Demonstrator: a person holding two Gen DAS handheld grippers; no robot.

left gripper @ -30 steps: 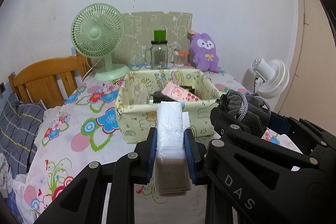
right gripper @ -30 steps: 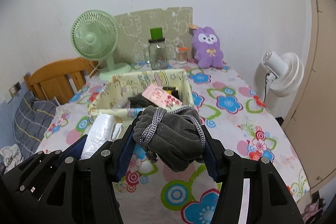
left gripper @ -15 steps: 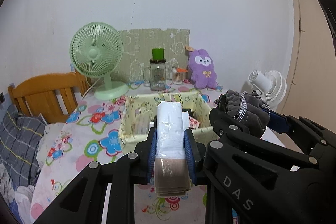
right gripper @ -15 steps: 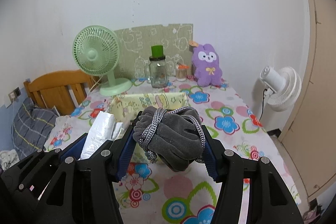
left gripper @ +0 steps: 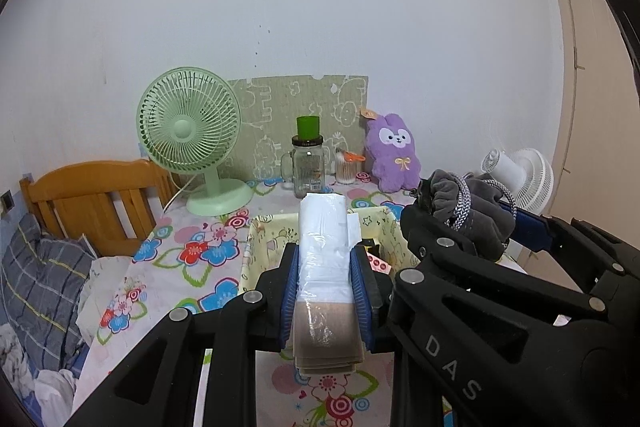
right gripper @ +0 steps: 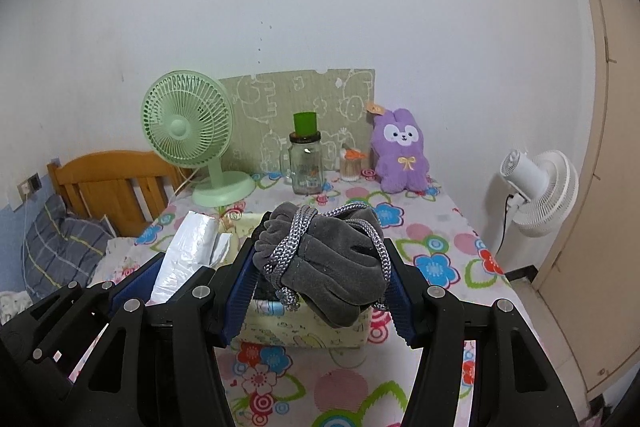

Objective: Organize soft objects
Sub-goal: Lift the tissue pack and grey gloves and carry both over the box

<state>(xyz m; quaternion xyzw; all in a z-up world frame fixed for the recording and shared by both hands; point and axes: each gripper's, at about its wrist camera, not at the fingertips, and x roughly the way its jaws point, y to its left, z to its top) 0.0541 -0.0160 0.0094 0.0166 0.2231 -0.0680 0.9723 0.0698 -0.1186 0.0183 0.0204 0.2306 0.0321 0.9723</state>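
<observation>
Grey drawstring pouch [right gripper: 328, 259] and plastic-wrapped tissue pack [left gripper: 324, 259] sit clamped in right tool [right gripper: 320, 291] and left tool [left gripper: 325, 291], not yet in the yellow fabric basket [left gripper: 384, 227].

A white tablecloth printed with bright flowers [right gripper: 432, 251] in blue, red, pink and green carries a pale yellow fabric basket with cartoon drawings [right gripper: 304, 327]. Behind stand a mint-green desk fan [left gripper: 188, 131], a clear glass jar with a dark green lid [left gripper: 308, 163] and a purple plush rabbit (white face, yellow bow) [right gripper: 402, 151]. In front: a grey fleece pouch with a silver-grey braided cord [right gripper: 328, 263] and a clear-wrapped white and tan packet [left gripper: 324, 267]; blue pads [left gripper: 289, 291] line black grippers.
</observation>
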